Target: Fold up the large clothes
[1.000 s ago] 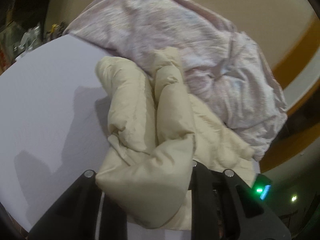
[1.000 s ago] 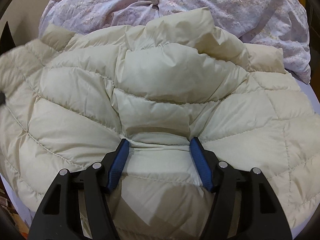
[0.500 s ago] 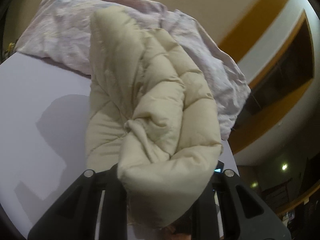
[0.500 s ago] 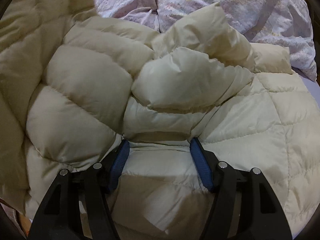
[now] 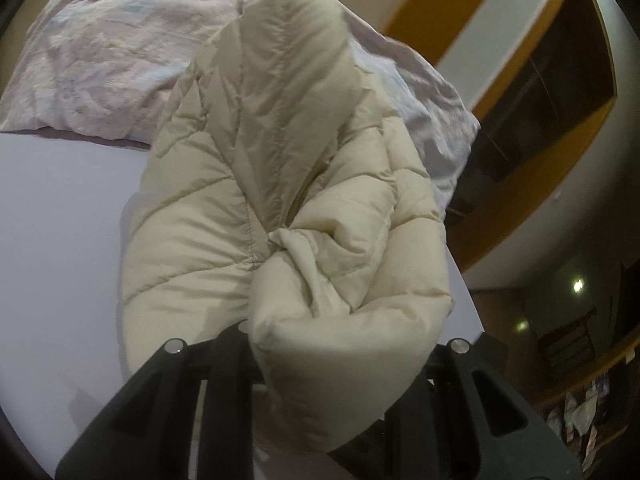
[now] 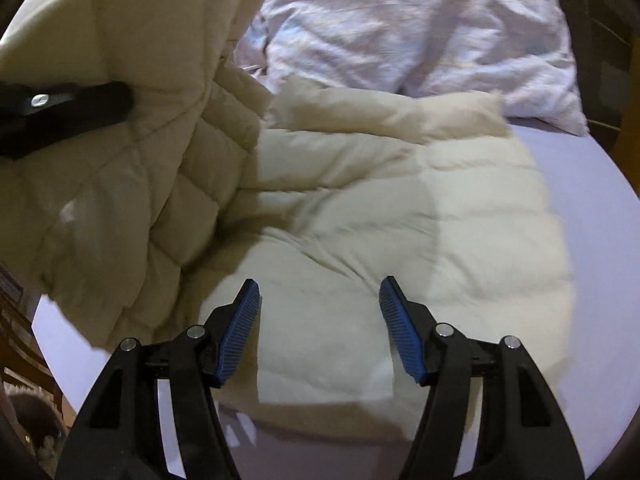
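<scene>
A cream quilted puffer jacket (image 6: 400,216) lies on a pale lilac table (image 6: 580,320). My left gripper (image 5: 340,344) is shut on a bunched part of the jacket (image 5: 304,208) and holds it lifted; the fabric hides its fingertips. It shows in the right wrist view (image 6: 80,104) at the upper left, holding the raised flap. My right gripper (image 6: 320,300) is open with blue pads (image 6: 240,328), empty, just above the jacket's near edge.
A crumpled pinkish-white garment (image 6: 420,28) lies at the far side of the table, also in the left wrist view (image 5: 100,56). The table's near edge (image 6: 320,448) is below my right gripper. Dark wooden furniture (image 5: 560,80) stands beyond the table.
My right gripper has let go of the jacket and pulled back, open. My left gripper has lifted its part of the jacket higher and swung it over toward the right.
</scene>
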Available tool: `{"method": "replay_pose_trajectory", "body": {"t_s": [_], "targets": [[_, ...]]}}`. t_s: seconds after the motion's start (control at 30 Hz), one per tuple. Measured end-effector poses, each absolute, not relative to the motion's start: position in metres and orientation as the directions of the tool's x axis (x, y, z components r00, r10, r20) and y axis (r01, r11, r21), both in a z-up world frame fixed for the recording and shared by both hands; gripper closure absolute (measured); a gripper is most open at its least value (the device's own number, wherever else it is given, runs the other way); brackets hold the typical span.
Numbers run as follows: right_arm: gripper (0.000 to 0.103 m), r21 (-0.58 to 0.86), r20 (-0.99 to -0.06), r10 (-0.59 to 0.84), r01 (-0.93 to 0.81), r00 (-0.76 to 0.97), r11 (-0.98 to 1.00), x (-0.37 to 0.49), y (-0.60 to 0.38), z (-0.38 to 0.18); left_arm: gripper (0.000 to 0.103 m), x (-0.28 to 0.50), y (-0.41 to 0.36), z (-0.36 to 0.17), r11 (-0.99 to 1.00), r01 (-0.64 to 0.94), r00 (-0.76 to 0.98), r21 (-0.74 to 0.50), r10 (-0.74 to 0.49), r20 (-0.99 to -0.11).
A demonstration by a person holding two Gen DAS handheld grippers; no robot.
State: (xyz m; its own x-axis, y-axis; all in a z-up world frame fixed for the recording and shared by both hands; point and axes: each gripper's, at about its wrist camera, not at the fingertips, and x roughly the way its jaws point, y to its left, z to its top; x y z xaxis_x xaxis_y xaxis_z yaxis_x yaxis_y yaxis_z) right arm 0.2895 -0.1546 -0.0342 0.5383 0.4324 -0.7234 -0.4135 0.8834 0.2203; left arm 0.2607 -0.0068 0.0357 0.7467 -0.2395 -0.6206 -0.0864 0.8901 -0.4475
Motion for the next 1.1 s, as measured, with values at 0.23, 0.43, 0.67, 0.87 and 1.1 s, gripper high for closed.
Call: {"method": "replay_pose_trajectory", "body": {"t_s": [0.23, 0.43, 0.67, 0.87, 1.1], "targets": [[0.038, 0.196, -0.728, 0.378, -0.355, 0.572, 0.914, 0.279, -0.2, -0.041, 0.078, 0.275, -0.051, 0.016, 0.903, -0.021, 0.669, -0.43, -0.307, -0.677], [0.038, 0.175, -0.721, 0.339, -0.314, 0.604, 0.933, 0.267, -0.223, -0.049, 0.059, 0.275, -0.081, 0.003, 0.925, 0.077, 0.582, -0.372, -0.344, -0.737], [0.038, 0.195, -0.729, 0.334, -0.286, 0.597, 0.938, 0.267, -0.234, -0.061, 0.028, 0.261, -0.068, 0.026, 0.943, 0.079, 0.629, -0.324, -0.299, -0.717], [0.038, 0.187, -0.735, 0.323, -0.279, 0.596, 0.942, 0.263, -0.233, -0.066, 0.019, 0.244, -0.051, 0.043, 0.954, 0.066, 0.66, -0.293, -0.262, -0.704], [0.038, 0.185, -0.738, 0.319, -0.277, 0.594, 0.943, 0.266, -0.234, -0.071, 0.016, 0.237, -0.007, 0.054, 0.94, 0.009, 0.692, -0.341, -0.252, -0.676]]}}
